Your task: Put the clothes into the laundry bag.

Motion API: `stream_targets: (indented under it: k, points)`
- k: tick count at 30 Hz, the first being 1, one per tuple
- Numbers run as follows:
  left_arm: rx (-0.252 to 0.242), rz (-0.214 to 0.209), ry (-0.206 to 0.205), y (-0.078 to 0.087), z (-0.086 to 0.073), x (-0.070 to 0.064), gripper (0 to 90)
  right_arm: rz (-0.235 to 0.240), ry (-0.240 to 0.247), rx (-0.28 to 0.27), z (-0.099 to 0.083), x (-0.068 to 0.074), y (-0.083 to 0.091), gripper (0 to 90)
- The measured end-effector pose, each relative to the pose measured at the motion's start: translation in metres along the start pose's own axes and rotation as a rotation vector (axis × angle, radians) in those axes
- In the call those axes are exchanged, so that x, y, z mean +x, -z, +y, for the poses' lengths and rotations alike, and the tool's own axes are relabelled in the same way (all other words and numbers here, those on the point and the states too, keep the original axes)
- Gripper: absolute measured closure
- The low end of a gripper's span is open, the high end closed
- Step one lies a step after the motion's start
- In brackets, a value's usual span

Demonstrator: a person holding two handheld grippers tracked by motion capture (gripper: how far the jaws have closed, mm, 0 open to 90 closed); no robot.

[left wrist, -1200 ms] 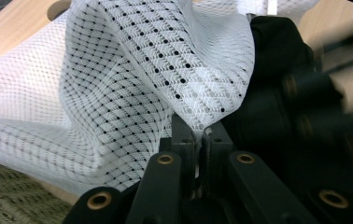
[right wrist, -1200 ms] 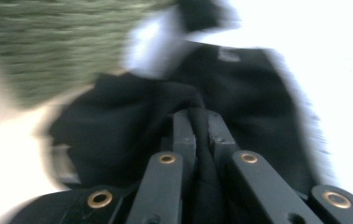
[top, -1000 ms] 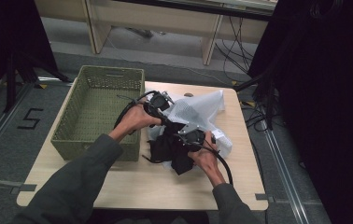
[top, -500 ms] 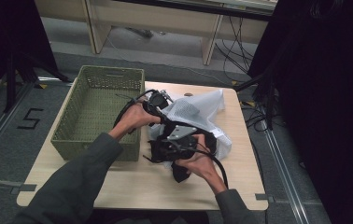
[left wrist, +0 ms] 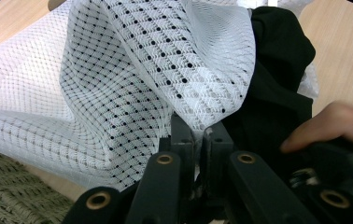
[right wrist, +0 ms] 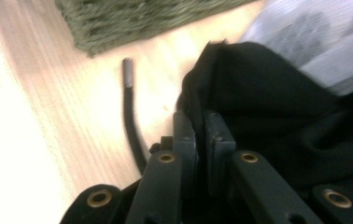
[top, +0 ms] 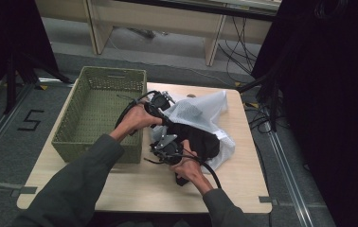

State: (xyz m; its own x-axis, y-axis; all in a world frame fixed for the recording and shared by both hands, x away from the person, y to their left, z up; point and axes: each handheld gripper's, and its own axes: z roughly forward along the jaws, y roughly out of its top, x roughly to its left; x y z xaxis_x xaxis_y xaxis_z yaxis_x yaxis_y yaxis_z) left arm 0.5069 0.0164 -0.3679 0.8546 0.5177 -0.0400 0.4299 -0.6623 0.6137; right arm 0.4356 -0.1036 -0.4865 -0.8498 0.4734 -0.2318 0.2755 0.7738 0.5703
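Black cloth garment (top: 201, 142) mostly hidden under the white mesh laundry bag (top: 201, 111); its full shape can't be told. Right gripper view is blurred, with the green woven basket (right wrist: 142, 18) cut off by the top edge. Left gripper (left wrist: 195, 133) fingertips buried in mesh folds.

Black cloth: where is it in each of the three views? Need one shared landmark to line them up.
High view: the black cloth lies centre, half inside the white mesh bag, between the two hands.
Left gripper view: black cloth at upper right, behind the mesh bag's edge.
Right gripper view: black cloth on the right half, pinched in the jaws.
Shared landmark: the green woven basket.
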Motion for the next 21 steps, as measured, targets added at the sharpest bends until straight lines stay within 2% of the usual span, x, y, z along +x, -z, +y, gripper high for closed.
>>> stream_targets:
  k: [1,2,3,4,5,6,7,8,9,10,11,12,13,14,16,17,18,19,20,21]
  points:
    - [0.0,0.002,0.0,0.0,0.0,0.0,85.0,-0.014,-0.008,-0.014,0.001,-0.004,0.008,86.4]
    - [0.002,0.002,-0.003,0.001,0.0,0.0,85.1,-0.04,-0.05,-0.036,0.002,-0.008,0.017,86.4]
    - [0.005,0.002,-0.005,0.002,0.0,-0.001,85.1,-0.069,-0.034,-0.073,0.001,-0.018,0.024,86.4]
    - [0.005,0.002,-0.005,0.002,0.0,-0.001,85.1,-0.069,-0.034,-0.073,0.001,-0.018,0.024,86.4]
    - [0.008,0.005,-0.009,0.002,-0.001,-0.001,85.1,-0.084,-0.128,-0.106,-0.002,-0.028,0.04,86.5]
    - [0.011,0.006,-0.008,0.002,-0.002,-0.001,85.1,-0.104,-0.142,-0.114,-0.004,-0.033,0.045,86.5]
    - [0.012,0.008,-0.009,0.002,-0.003,-0.001,85.1,-0.104,-0.181,-0.121,-0.008,-0.04,0.049,86.5]
    - [0.02,0.013,-0.014,0.003,-0.003,0.0,85.1,-0.084,-0.232,-0.143,-0.013,-0.047,0.051,86.5]
    - [0.011,0.005,-0.003,0.002,-0.004,0.001,85.1,-0.074,-0.249,-0.144,-0.017,-0.053,0.054,86.5]
    - [0.008,0.0,0.003,0.002,-0.004,0.001,85.1,-0.095,-0.259,-0.134,-0.021,-0.056,0.052,86.5]
    - [0.008,0.0,0.003,0.002,-0.004,0.001,85.1,-0.095,-0.259,-0.134,-0.021,-0.056,0.052,86.5]
    - [0.016,0.004,0.004,0.002,-0.004,-0.001,85.2,-0.151,-0.229,-0.077,-0.03,-0.064,0.039,86.5]
    - [0.018,-0.002,-0.001,0.002,-0.004,-0.002,85.1,-0.151,-0.231,-0.056,-0.035,-0.067,0.031,86.5]
    - [0.011,-0.003,0.012,0.002,-0.004,-0.003,85.1,-0.15,-0.233,-0.053,-0.039,-0.068,0.022,86.5]
    - [0.011,-0.004,0.009,0.002,-0.004,-0.003,85.1,-0.145,-0.258,-0.056,-0.042,-0.069,0.012,86.5]
    - [0.012,-0.006,0.014,0.001,-0.004,-0.003,84.9,-0.141,-0.267,-0.055,-0.041,-0.069,0.012,86.5]
    - [0.037,-0.009,-0.011,0.0,-0.004,-0.001,84.3,-0.132,-0.271,-0.055,-0.04,-0.07,0.014,86.4]
    - [0.037,-0.009,-0.011,0.0,-0.004,-0.001,82.7,-0.132,-0.271,-0.055,-0.04,-0.07,0.014,86.4]
    - [0.025,-0.009,0.008,-0.004,-0.006,-0.003,81.0,-0.126,-0.278,-0.073,-0.04,-0.069,0.018,86.3]
    - [0.041,-0.002,0.009,-0.012,-0.01,-0.006,78.7,-0.116,-0.279,-0.076,-0.039,-0.069,0.02,86.3]
